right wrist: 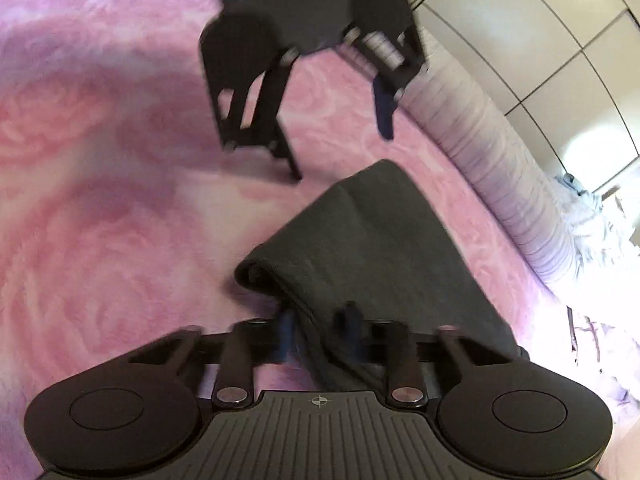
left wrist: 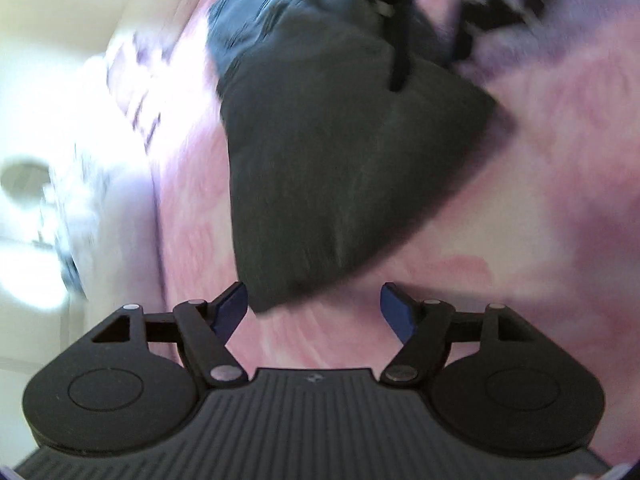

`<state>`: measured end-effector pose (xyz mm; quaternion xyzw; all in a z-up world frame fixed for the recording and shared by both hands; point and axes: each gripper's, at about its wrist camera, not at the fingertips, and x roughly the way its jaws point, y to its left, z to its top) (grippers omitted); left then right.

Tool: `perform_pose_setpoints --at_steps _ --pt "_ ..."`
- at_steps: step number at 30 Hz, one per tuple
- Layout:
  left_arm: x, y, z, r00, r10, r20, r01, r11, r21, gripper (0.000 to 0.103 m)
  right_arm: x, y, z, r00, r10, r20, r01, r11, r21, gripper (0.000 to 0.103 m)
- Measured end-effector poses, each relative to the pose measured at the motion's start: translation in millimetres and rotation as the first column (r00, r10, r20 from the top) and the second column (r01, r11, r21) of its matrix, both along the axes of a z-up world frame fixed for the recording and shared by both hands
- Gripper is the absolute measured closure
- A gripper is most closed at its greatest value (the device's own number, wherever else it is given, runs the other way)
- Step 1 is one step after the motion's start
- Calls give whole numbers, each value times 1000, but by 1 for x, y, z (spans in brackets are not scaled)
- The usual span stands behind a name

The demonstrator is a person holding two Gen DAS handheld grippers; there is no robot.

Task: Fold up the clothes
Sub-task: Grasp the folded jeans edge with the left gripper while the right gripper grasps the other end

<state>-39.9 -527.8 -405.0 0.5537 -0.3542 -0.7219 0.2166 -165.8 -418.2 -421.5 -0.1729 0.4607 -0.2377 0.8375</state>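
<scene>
A dark grey folded garment (left wrist: pixel 340 168) lies on the pink floral blanket (left wrist: pixel 540 200). My left gripper (left wrist: pixel 314 308) is open and empty, its blue pads just short of the garment's near corner. In the right wrist view the same garment (right wrist: pixel 372 248) lies ahead, and its near edge runs between the fingers of my right gripper (right wrist: pixel 318 330), which is closed on the fabric. The left gripper (right wrist: pixel 336 136) shows beyond it, open above the blanket (right wrist: pixel 100 200). The right gripper also shows blurred at the top of the left wrist view (left wrist: pixel 400 32).
The blanket's edge with a pale ruffled bed skirt (right wrist: pixel 500 168) runs along the right. White tiled floor (right wrist: pixel 560 40) lies beyond it. Crumpled pale cloth (right wrist: pixel 600 232) sits at the bed's side. A blue-grey garment (left wrist: pixel 260 12) lies behind the dark one.
</scene>
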Motion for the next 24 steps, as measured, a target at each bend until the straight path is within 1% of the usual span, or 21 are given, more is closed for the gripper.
perform_pose_setpoints --at_steps 2,3,4,5,6,7,9,10,11,12,13,14,15,17,20,22,23,24 --pt "-6 -7 -5 998 -59 25 60 997 -50 35 -6 -5 14 999 -3 46 2 1000 15 93" --pt "-10 -11 -7 996 -77 38 79 995 -60 39 -9 -5 17 998 0 56 0 1000 8 94" --pt "-14 -15 -9 995 -91 51 95 993 -65 52 -12 -4 18 998 4 60 -4 1000 -8 94" --pt "-18 -21 -8 996 -84 44 87 994 -67 62 -15 -2 19 998 9 63 -8 1000 -23 94" --pt "-21 -28 -7 997 -67 29 69 995 -69 84 -18 -1 19 998 14 67 -11 999 -38 94" --pt "-25 -35 -3 999 -37 13 37 998 -53 88 -21 1 20 997 19 70 -15 998 -54 94" --pt "-32 -44 8 1000 14 -3 -14 1000 -3 91 -27 4 21 997 28 76 -22 996 -84 93" --pt "-34 -46 13 1000 27 -7 -27 999 16 92 -30 5 22 996 33 79 -25 995 -99 91" --pt "-36 -48 18 999 40 -9 -40 999 35 93 -33 7 23 996 38 82 -29 993 -115 87" --pt "-38 -50 24 998 55 -18 -54 997 53 93 -36 8 23 995 43 85 -32 991 -130 65" --pt "-40 -54 30 997 73 -31 -70 995 73 93 -40 10 24 995 48 88 -35 989 -145 35" --pt "-41 -57 36 995 88 -42 -83 992 91 93 -43 11 25 994 53 90 -38 986 -160 25" --pt "-43 -59 42 994 99 -51 -93 990 104 93 -46 12 25 994 58 93 -41 984 -176 20" --pt "-44 -63 50 992 116 -59 -108 987 122 93 -44 11 16 996 55 67 -40 979 -201 20" --pt "-45 -66 55 989 133 -63 -123 982 144 93 -37 -2 3 1000 -4 25 9 978 -207 20" --pt "-47 -62 58 989 133 -56 -124 982 142 93 -33 -10 -4 999 -40 -1 39 976 -214 21" --pt "-47 -58 59 989 135 -54 -126 982 140 93 -32 -16 -4 998 -58 -1 56 975 -217 24" --pt "-48 -55 61 989 137 -54 -128 982 137 93 -32 -22 -2 997 -79 4 78 973 -216 41"
